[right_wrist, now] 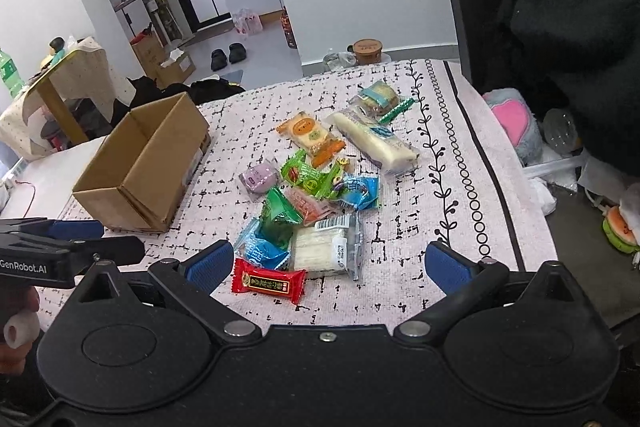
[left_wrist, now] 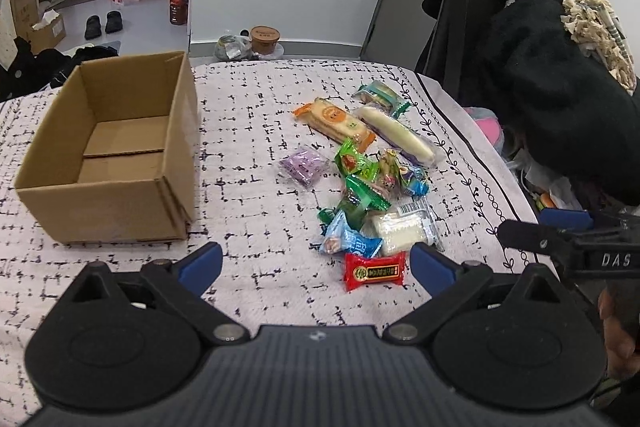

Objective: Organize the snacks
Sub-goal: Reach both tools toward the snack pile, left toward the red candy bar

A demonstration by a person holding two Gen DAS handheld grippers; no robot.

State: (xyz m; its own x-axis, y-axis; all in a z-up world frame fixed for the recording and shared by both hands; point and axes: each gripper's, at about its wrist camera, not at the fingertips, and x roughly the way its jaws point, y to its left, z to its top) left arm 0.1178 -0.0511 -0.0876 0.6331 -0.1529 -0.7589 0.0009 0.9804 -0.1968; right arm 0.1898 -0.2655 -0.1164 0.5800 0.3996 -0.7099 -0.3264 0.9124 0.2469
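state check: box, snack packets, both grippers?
cardboard box: open-topped, upright, nothing inside
red snack packet: sealed, flat on cloth, nearest the grippers
snack pile: loose on cloth, outside box
left gripper: open, holding nothing
right gripper: open, holding nothing

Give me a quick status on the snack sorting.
Left gripper, right gripper open, empty. Snack pile loose; cardboard box empty. Nothing blocking.

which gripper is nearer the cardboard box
Left. The left gripper hangs open just in front of the box, which sits ahead to its left. The right gripper is open farther over, before the snack pile, with the left gripper between it and the box.
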